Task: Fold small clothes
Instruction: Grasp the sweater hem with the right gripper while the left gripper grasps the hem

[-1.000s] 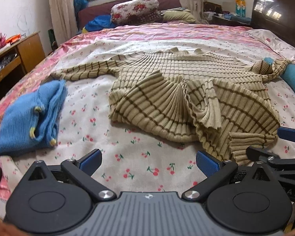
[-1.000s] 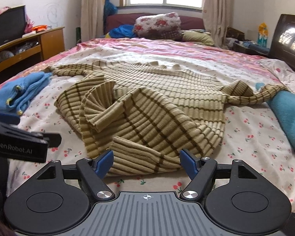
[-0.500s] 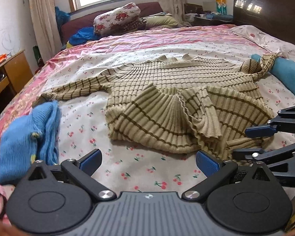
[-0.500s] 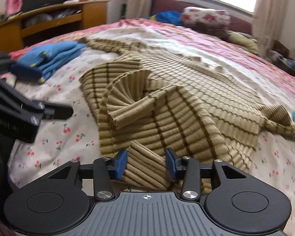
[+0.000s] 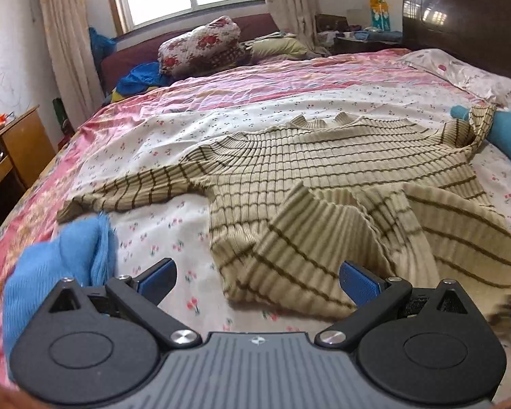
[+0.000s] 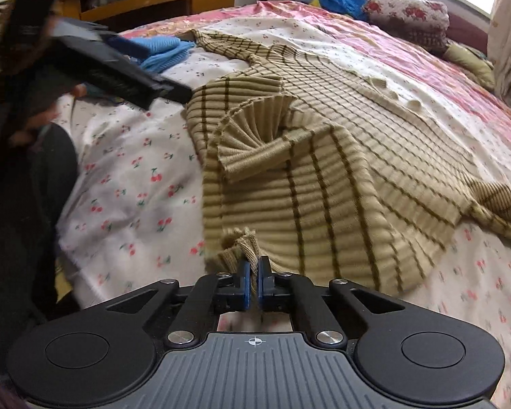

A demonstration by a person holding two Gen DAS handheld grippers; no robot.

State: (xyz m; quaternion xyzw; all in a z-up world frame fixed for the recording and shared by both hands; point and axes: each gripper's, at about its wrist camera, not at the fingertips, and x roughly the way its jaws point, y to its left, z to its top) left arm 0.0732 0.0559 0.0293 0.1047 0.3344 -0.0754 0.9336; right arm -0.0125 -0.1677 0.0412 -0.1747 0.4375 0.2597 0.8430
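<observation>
A beige ribbed sweater with brown stripes (image 5: 323, 177) lies rumpled on the bed, its lower part bunched and folded over. It also shows in the right wrist view (image 6: 340, 156). My left gripper (image 5: 257, 277) is open, its blue pads low over the sweater's near left hem corner, one pad over the sheet. My right gripper (image 6: 253, 274) is shut on the sweater's hem edge at the near side, with a pinch of knit sticking up between the pads. The left gripper body shows blurred in the right wrist view (image 6: 119, 68).
A folded blue knit garment (image 5: 61, 262) lies left of the sweater. A teal rolled cloth (image 5: 507, 136) lies at the right by the sleeve. Pillows (image 5: 201, 46) sit at the bed's far end, a wooden cabinet (image 5: 13, 150) at left, a dark headboard (image 5: 466, 17) at right.
My right gripper has closed on the sweater's hem, from open a second ago. My left gripper has moved forward and right to the hem's left corner, still open.
</observation>
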